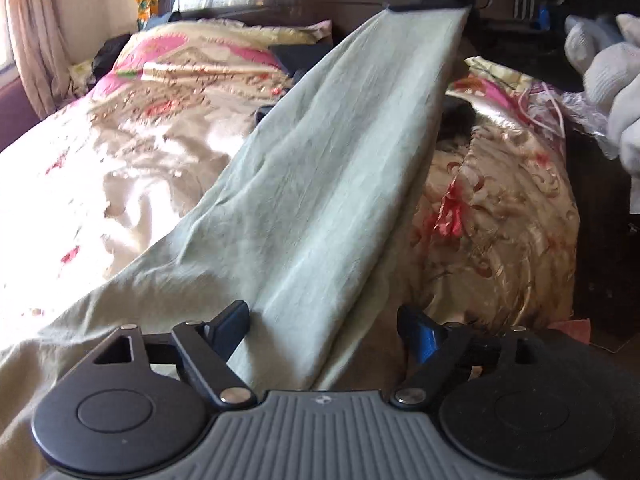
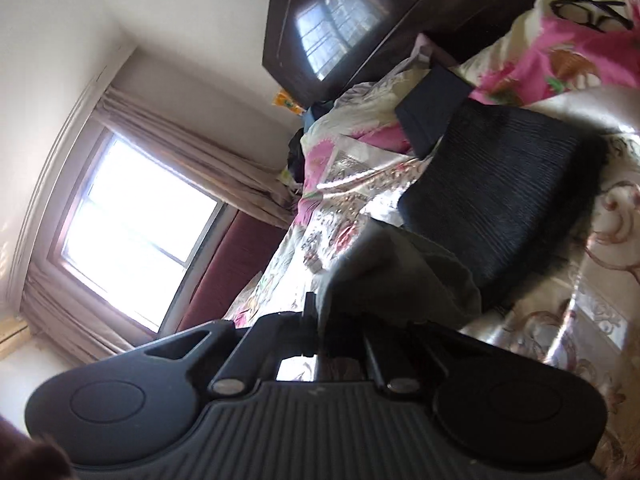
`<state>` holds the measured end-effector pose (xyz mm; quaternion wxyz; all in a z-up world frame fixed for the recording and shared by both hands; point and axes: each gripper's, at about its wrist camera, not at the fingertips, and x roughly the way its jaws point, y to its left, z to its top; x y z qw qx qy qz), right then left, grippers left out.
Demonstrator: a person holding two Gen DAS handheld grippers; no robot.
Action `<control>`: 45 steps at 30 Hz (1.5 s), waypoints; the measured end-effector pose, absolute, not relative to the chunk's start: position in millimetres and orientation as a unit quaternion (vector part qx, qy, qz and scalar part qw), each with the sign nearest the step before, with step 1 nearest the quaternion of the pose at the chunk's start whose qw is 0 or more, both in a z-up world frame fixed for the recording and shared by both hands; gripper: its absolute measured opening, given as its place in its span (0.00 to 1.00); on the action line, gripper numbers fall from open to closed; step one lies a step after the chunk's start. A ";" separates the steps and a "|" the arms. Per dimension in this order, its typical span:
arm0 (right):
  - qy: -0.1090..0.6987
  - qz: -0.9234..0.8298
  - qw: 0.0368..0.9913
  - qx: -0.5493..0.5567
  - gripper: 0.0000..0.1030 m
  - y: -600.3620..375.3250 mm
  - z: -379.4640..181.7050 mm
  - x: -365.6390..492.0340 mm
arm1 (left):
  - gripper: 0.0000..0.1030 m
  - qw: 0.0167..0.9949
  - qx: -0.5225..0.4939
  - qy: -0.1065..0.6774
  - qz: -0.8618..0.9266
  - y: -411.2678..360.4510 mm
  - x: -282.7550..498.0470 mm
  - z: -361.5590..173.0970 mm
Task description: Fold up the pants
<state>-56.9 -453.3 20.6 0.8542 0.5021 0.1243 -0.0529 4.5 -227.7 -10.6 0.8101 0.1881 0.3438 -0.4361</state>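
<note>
Left gripper (image 1: 324, 320) fingers spread around pants (image 1: 328, 168); right gripper (image 2: 320, 320) seemingly clenches their hem.

Pale green pants (image 1: 320, 168), wrinkled, one end lifted, stretched taut

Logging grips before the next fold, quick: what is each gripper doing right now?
Left gripper: open; the pants run between its fingers, not pinched.
Right gripper: shut on the pants' end, held up above the bed.
</note>
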 end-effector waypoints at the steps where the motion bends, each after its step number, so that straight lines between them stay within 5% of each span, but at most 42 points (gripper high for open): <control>1: 0.129 -0.055 0.860 0.491 0.04 -449.8 25.7 -53.6 | 0.84 0.817 0.172 0.341 -0.432 -221.0 6.7 -5.4; 19: 0.225 0.130 0.870 0.420 0.04 -286.9 67.0 28.9 | 0.86 0.897 0.144 0.375 -0.184 -55.0 113.7 -5.5; 20: 0.230 0.131 0.868 0.420 0.04 -283.9 65.3 29.9 | 0.79 0.901 0.134 0.376 -0.167 -48.5 119.2 -4.5; 23: 0.241 0.140 0.869 0.410 0.04 -276.1 65.4 36.6 | 0.84 0.917 0.036 0.351 -0.184 -14.0 115.8 10.9; 28: 0.279 0.178 0.863 0.382 0.04 -236.6 64.1 53.1 | 0.84 0.909 0.136 0.380 -0.100 -21.0 138.6 -21.2; 33: 0.321 0.214 0.854 0.349 0.04 -187.5 56.0 63.4 | 0.85 0.947 0.055 0.310 -0.063 20.4 133.3 14.0; 45: 0.394 0.251 0.836 0.289 0.04 -76.3 19.0 101.2 | 0.85 0.941 -0.062 0.333 -0.001 152.5 66.2 21.7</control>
